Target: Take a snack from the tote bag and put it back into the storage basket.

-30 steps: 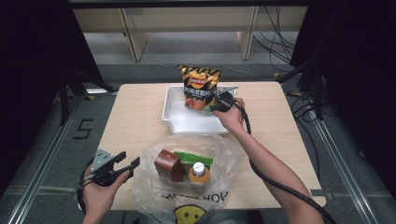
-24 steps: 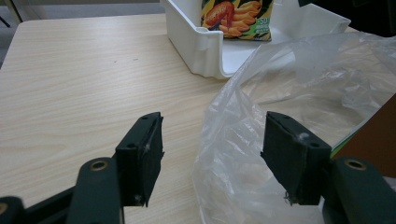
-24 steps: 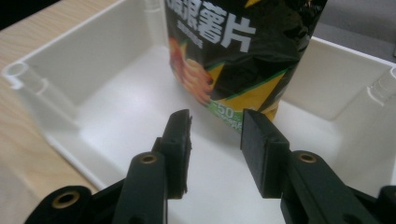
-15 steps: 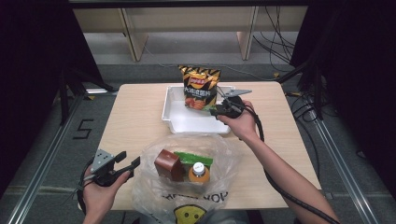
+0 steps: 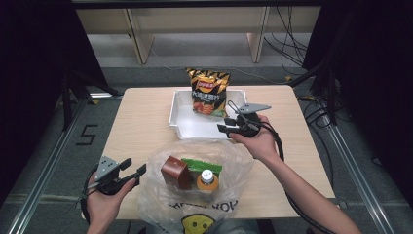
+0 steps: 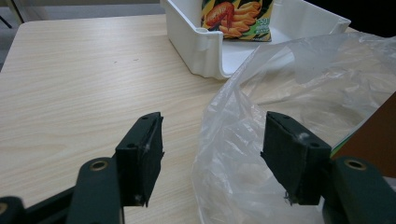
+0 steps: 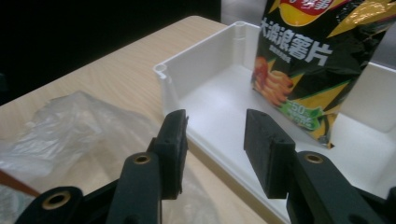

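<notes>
Chips point(image 5: 208, 91) upright in white bin point(image 5: 181, 117), at table's 12 o'clock. Bag point(image 5: 195, 190) at 6 o'clock holds a brown carton point(image 5: 176, 171), a green pack point(image 5: 202, 165) and a bottle point(image 5: 207, 179). Right gripper point(image 5: 224, 128) released, empty, at bin's 4 o'clock corner. Left gripper point(image 5: 138, 169) released, at bag's 9 o'clock rim, straddling plastic unclenched. Step, judged: unpacking, between items. Next move likely calls for left pinching rim, right reaching into bag.

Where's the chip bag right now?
In the high view, the chip bag stands in the white bin at the table's far side, just beyond the right gripper.
</notes>
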